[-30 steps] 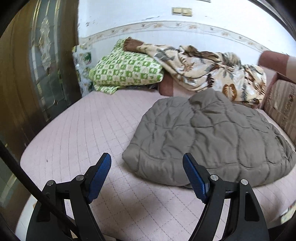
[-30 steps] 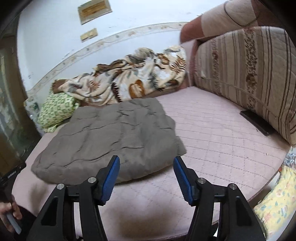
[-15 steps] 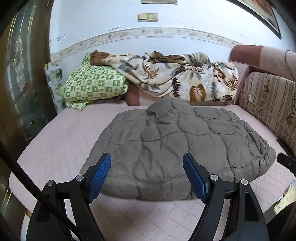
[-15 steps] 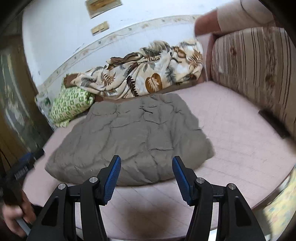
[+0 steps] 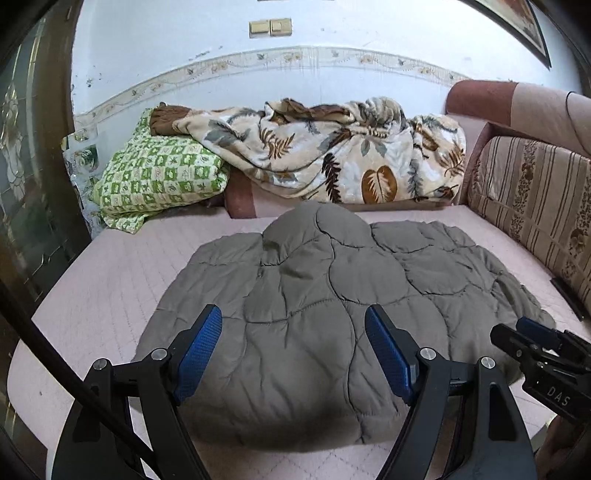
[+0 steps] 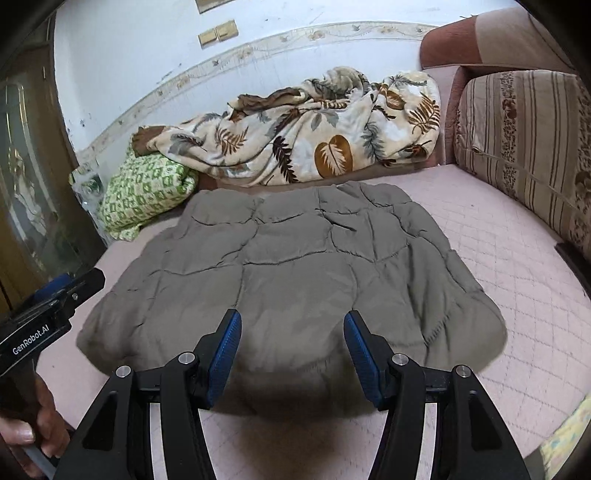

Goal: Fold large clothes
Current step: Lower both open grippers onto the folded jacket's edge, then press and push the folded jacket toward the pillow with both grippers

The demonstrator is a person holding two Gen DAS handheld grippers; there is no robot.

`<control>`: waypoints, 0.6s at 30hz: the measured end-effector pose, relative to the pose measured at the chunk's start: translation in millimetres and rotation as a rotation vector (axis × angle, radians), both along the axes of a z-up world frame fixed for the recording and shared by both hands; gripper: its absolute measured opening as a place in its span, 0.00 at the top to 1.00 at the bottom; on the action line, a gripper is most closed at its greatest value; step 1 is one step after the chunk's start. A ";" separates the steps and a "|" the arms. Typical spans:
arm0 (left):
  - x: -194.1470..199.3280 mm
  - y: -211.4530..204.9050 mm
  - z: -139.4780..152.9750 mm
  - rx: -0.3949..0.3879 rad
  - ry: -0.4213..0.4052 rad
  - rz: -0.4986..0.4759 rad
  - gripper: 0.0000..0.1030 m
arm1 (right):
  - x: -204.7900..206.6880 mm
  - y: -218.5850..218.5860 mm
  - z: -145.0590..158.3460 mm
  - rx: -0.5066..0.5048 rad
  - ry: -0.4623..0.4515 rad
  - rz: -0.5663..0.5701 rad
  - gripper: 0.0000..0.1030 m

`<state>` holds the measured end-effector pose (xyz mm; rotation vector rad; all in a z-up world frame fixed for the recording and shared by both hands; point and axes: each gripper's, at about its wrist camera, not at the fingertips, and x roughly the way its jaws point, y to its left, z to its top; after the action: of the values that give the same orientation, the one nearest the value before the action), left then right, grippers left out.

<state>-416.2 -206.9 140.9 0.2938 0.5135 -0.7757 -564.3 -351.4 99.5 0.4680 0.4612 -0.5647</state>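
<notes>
A pink quilted mattress cover (image 5: 110, 295) was recorded as the working surface, its stitched diamond grid visible on all bare areas. The room was bounded at the far side by a pale wall (image 5: 332, 48) carrying a floral border strip and one pair of brass-coloured switch plates (image 5: 270, 28); a dark glazed door (image 5: 26, 166) was noted at the left and one striped cushion (image 5: 535, 199) at the right. One grey quilted garment (image 5: 332, 314) was found lying flat on the mattress cover, roughly central, with its near edge just in front of both grippers and a rounded hump at its far edge. One leaf-print blanket (image 5: 332, 158) was observed bunched along the far wall, and one green checked pillow (image 5: 159, 177) lay at far left, partly overlapped by the blanket. One dark flat object (image 6: 576, 266) was seen at the right edge of the mattress below the cushion; its identity could not be determined. Two grippers were counted. The left gripper (image 5: 293, 354) was held above the garment's near left portion with its jaws spread wide and nothing between them. The right gripper (image 6: 291, 356) was held above the near middle of the garment, jaws likewise spread and empty. Neither was seen touching the cloth.
</notes>
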 end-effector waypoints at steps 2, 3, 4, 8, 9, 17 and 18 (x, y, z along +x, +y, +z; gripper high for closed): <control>4.7 -5.8 -6.5 0.007 0.019 0.002 0.23 | 6.8 -6.8 -1.0 -0.005 0.009 -0.008 0.39; 7.2 -7.5 -10.6 0.011 0.031 0.003 0.23 | 10.1 -9.1 -1.2 -0.007 0.010 -0.009 0.39; 10.8 -11.1 -17.6 0.029 0.050 0.004 0.23 | 13.8 -11.1 -1.4 -0.015 0.014 -0.013 0.39; 19.6 -23.7 -41.3 0.107 0.096 -0.006 0.23 | 32.7 -16.9 -10.4 0.001 0.058 -0.010 0.39; 21.7 -26.0 -46.6 0.126 0.105 -0.010 0.23 | 37.3 -17.2 -13.7 0.003 0.075 -0.009 0.39; 39.2 -31.6 -74.4 0.153 0.229 -0.026 0.19 | 64.6 -23.5 -43.0 0.044 0.177 -0.001 0.31; 39.2 -33.0 -76.3 0.159 0.226 -0.026 0.18 | 67.8 -23.8 -46.9 0.039 0.197 0.005 0.31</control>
<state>-377.0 -239.9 64.6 0.3628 0.7882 -0.7997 -496.5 -375.2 52.6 0.4496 0.6626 -0.6004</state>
